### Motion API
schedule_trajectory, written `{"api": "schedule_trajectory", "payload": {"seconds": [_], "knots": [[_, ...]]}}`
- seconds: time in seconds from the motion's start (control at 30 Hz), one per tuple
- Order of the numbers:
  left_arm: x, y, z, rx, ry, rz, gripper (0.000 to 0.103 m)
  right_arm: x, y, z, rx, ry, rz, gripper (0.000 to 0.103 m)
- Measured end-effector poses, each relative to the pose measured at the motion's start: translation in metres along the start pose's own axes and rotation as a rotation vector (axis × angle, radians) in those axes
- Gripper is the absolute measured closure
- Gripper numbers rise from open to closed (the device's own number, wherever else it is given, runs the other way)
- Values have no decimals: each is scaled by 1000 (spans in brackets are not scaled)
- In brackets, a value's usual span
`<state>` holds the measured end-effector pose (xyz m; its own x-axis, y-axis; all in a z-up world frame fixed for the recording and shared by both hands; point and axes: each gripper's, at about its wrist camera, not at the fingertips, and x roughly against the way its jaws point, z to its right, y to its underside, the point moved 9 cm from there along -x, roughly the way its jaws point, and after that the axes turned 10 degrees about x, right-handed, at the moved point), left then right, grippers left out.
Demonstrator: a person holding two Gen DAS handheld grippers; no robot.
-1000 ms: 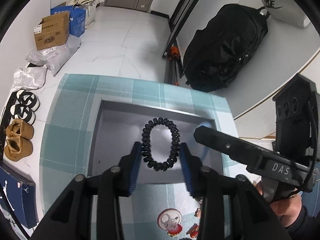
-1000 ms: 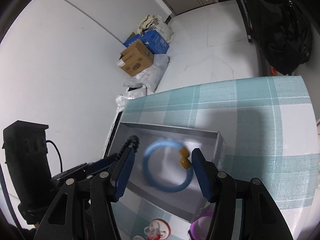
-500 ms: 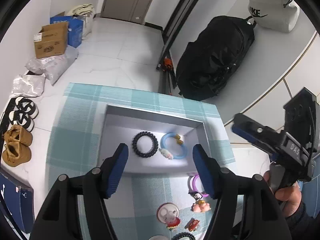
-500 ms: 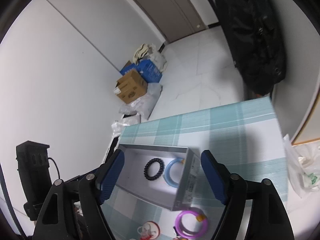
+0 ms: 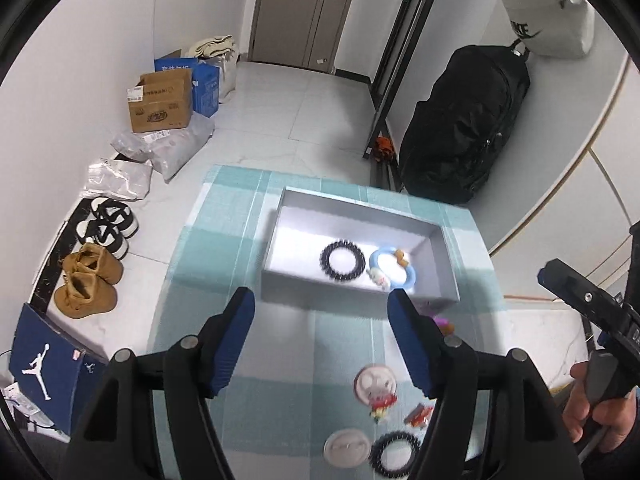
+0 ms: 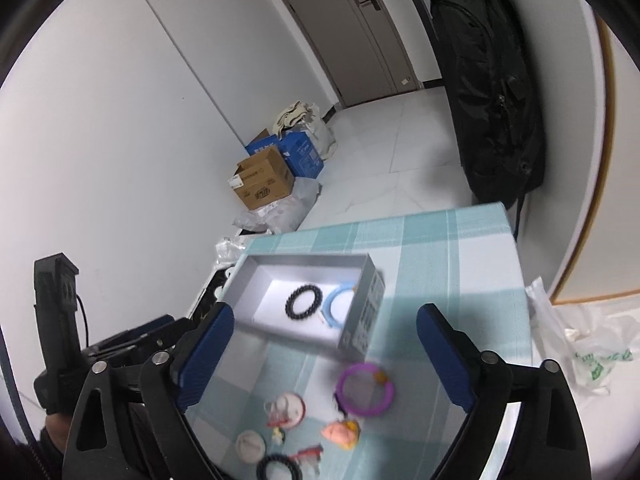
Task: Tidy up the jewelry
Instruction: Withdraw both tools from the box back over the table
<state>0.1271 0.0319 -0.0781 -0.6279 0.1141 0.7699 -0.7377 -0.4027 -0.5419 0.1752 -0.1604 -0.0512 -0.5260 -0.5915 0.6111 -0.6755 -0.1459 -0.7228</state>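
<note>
On the teal checked tablecloth (image 5: 208, 264) sits the grey box (image 5: 448, 256), and inside it I see the black beaded bracelet (image 5: 342, 261) lying flat, with the light blue ring (image 5: 394, 270) just beside it on its right, a small white charm at its near edge. My left gripper (image 5: 320, 306) hangs above the cloth short of the box, its blue pads spread apart with nothing between them. My right gripper (image 6: 322, 322) is also empty; its jaws have just been opening and now stand wide, with the box's near side and the loose pieces below showing through the gap. From the right wrist I see the purple ring (image 6: 365, 390) on the cloth just outside the box's near corner, then a round pink-and-white piece (image 6: 286, 408), a peach-coloured charm (image 6: 340, 432) and a second black bracelet (image 6: 278, 467) nearer to me. All of this is blurred, so I cannot make out finer detail.
</note>
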Motion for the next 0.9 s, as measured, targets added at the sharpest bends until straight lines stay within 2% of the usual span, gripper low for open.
{"api": "schedule_trajectory", "payload": {"seconds": [0.13, 0.43, 0.63, 0.9], "knots": [[5, 17, -3, -17, -20, -7, 30, 12, 21, -2, -1, 22, -21, 4], [6, 46, -6, -40, -63, -38, 28, 16, 69, -17, 20, 72, -109, 2], [8, 63, -8, -58, -63, -56, 27, 18, 93, -31, 28, 63, -139, 2], [-5, 92, -16, -66, -64, -151, 27, 15, 121, -40, 28, 85, -186, 2]]}}
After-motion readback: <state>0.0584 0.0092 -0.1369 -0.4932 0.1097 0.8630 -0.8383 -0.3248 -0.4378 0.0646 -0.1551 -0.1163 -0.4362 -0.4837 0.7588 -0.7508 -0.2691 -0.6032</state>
